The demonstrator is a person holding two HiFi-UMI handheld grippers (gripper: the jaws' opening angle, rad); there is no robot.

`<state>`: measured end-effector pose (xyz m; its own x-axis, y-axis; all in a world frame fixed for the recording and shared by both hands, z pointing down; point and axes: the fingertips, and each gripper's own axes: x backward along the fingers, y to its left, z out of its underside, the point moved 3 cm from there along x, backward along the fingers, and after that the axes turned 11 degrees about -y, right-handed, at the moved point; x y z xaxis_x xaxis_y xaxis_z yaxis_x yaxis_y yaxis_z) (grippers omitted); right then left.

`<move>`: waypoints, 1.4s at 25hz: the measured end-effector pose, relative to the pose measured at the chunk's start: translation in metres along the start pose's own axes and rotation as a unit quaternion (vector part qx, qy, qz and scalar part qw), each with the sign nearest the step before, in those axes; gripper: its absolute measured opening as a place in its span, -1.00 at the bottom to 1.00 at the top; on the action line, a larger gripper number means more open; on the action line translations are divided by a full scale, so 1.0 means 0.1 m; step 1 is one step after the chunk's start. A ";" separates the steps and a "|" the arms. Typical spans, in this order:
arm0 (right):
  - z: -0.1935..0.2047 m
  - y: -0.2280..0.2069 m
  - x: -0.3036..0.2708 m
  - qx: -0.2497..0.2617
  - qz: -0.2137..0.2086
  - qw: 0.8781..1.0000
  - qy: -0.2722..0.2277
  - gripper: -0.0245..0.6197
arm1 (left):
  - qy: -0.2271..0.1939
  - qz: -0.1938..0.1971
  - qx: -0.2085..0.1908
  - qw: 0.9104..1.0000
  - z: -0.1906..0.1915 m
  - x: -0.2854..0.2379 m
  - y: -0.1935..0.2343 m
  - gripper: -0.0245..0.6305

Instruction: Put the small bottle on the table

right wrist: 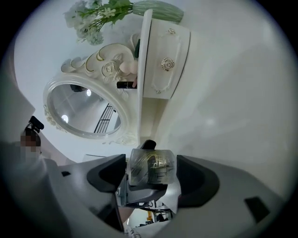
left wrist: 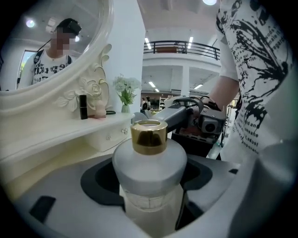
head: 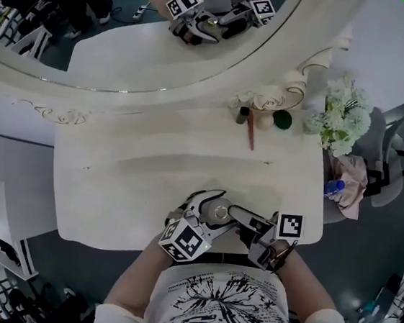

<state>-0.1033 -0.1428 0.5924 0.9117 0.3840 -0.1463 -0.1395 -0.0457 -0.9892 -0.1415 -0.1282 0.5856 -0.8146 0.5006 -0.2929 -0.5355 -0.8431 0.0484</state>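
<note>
The small bottle (head: 219, 211) has a gold cap, a frosted shoulder and a clear glass base. It hangs over the front edge of the white dressing table (head: 112, 183), close to the person's body. My left gripper (head: 214, 203) is shut on it; in the left gripper view the bottle (left wrist: 149, 162) fills the gap between the jaws, cap away from the camera. My right gripper (head: 238, 216) comes in from the right. In the right gripper view the clear base (right wrist: 151, 168) sits between both pads, which appear to touch it.
An oval mirror (head: 129, 40) stands at the back of the table. In front of its frame are a dark tube (head: 243, 115), a green round thing (head: 282, 119) and a red stick (head: 251, 134). White flowers (head: 341, 115) are at the back right. A drawer front (right wrist: 163, 65) shows under the tabletop.
</note>
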 end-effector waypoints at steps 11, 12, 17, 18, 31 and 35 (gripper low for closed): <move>-0.01 -0.28 0.18 0.041 0.099 0.994 -0.016 0.15 | 0.031 -0.020 -0.037 0.999 0.23 -0.13 -0.07 0.12; -0.02 -0.29 0.19 0.041 0.100 0.994 -0.017 0.15 | 0.029 -0.022 -0.040 0.999 0.23 -0.14 -0.08 0.12; 0.01 -0.28 0.17 0.042 0.099 0.994 -0.016 0.02 | 0.032 -0.026 -0.038 0.998 0.25 -0.15 -0.07 0.12; 0.01 -0.27 0.16 0.043 0.095 0.994 -0.016 -0.01 | 0.035 -0.025 -0.035 0.998 0.25 -0.15 -0.07 0.12; 0.01 -0.12 0.12 0.077 0.088 0.993 0.003 -0.37 | 0.021 -0.100 -0.026 0.994 0.09 0.06 -0.08 0.12; -0.01 -0.07 0.20 0.085 0.124 0.989 -0.011 -0.54 | -0.003 -0.107 -0.021 0.994 -0.03 0.20 -0.09 0.12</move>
<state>-0.0834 -0.1354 0.5968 0.8330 0.4011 -0.3810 -0.4217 0.0145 -0.9066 -0.1523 -0.1111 0.5762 -0.6842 0.6705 -0.2869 -0.6870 -0.7246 -0.0551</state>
